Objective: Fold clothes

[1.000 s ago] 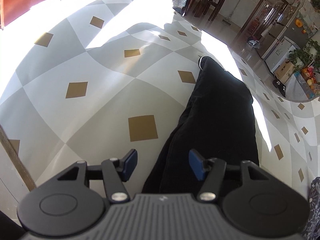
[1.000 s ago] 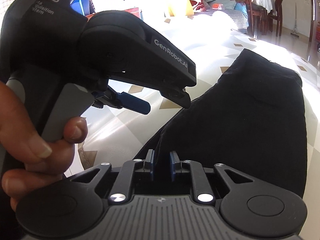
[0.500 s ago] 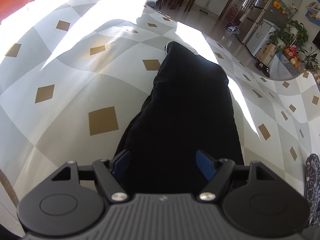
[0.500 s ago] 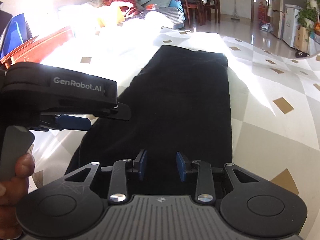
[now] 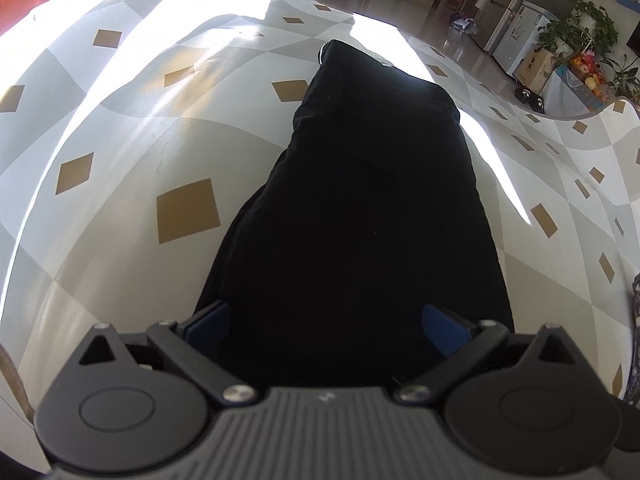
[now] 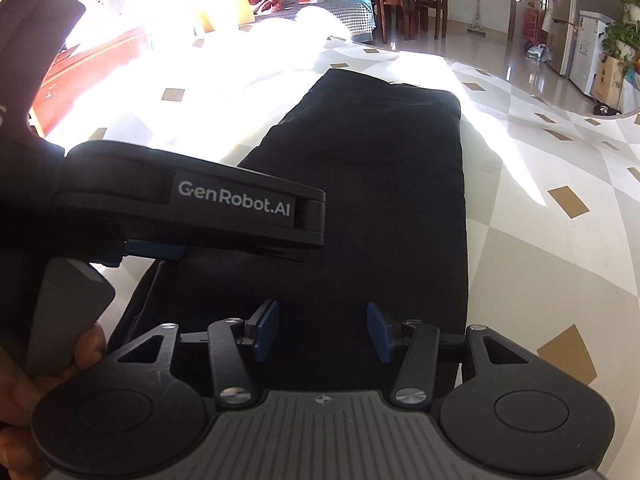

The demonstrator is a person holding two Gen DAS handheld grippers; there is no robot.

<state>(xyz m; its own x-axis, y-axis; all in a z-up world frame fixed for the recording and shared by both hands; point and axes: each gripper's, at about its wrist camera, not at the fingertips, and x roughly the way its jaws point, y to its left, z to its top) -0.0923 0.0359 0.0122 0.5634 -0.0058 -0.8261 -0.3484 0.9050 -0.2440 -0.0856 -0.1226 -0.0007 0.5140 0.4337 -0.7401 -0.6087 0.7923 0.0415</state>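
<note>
A black garment (image 5: 372, 208) lies folded into a long strip on the checked tablecloth (image 5: 120, 216), running away from both cameras. My left gripper (image 5: 326, 326) hangs over its near end, jaws opening wide, blue pads clear of the cloth. The same black garment (image 6: 384, 184) fills the right wrist view. My right gripper (image 6: 323, 330) is above its near end, jaws opening, nothing pinched between the pads. The left gripper's body (image 6: 192, 208) crosses that view at the left, held by a hand (image 6: 48, 376).
The tablecloth (image 6: 552, 248) spreads wide on both sides of the garment, with bright sun glare at the far left. Beyond the table edge stand dining chairs (image 6: 424, 4), a fridge (image 5: 520, 40) and potted plants (image 5: 588, 40).
Both grippers' jaws have spread apart, the left to full width. Both have shifted over the garment's near end, which now lies centred under them. The left gripper's body sits lower in the right wrist view.
</note>
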